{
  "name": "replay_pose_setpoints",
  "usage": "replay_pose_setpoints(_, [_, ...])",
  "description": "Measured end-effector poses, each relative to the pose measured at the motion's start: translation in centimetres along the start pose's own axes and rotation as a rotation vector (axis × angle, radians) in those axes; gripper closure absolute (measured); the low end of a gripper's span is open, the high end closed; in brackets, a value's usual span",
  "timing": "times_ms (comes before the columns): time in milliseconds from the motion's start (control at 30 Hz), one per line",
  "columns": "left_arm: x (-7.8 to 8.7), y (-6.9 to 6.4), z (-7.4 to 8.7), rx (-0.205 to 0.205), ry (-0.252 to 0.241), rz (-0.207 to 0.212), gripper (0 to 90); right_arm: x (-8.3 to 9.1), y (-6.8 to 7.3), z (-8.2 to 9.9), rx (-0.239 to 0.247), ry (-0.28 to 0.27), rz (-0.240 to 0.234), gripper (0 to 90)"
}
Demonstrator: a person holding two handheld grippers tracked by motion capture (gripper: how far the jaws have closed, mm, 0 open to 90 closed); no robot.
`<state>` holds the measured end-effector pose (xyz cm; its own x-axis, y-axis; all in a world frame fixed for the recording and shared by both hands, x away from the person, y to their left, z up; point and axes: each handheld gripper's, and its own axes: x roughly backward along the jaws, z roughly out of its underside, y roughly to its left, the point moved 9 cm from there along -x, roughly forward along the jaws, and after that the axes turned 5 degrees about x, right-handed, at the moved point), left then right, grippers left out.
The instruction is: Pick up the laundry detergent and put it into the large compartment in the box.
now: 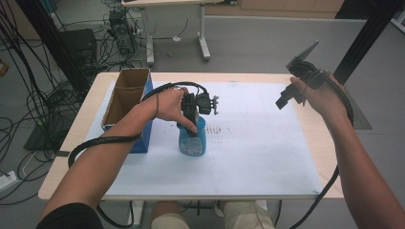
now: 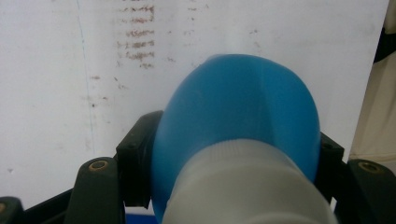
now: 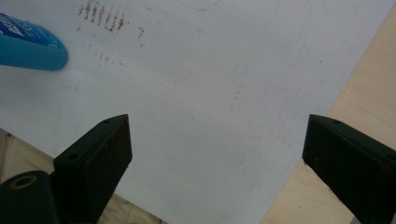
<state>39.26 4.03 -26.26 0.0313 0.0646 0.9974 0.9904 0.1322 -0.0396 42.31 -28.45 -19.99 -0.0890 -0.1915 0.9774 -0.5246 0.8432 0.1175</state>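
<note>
Left gripper view: left gripper clamped on the blue bottle, 2 jaws pressing its sides near the white cap. Bottle stands on the white sheet, beside the cardboard box. Right gripper wide open, holding nothing, above the sheet's edge.

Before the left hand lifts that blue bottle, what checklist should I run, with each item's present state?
1. Left gripper shut on the blue bottle: ok, jaws press both sides.
2. Bottle upright on the white sheet: ok.
3. Cap tight: cannot tell.
4. Right gripper away from the bottle: ok, open, above the sheet's edge.
5. Cardboard box open-topped beside the bottle: ok.
6. Grip firm enough to lift: cannot tell.
</note>
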Motion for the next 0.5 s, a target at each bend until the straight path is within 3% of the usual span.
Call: replay_pose_setpoints(500, [-0.01,-0.03,-0.07,0.004,0.003,0.001,35.8,0.12,0.02,0.04,0.003,-0.006,-0.005,8.2])
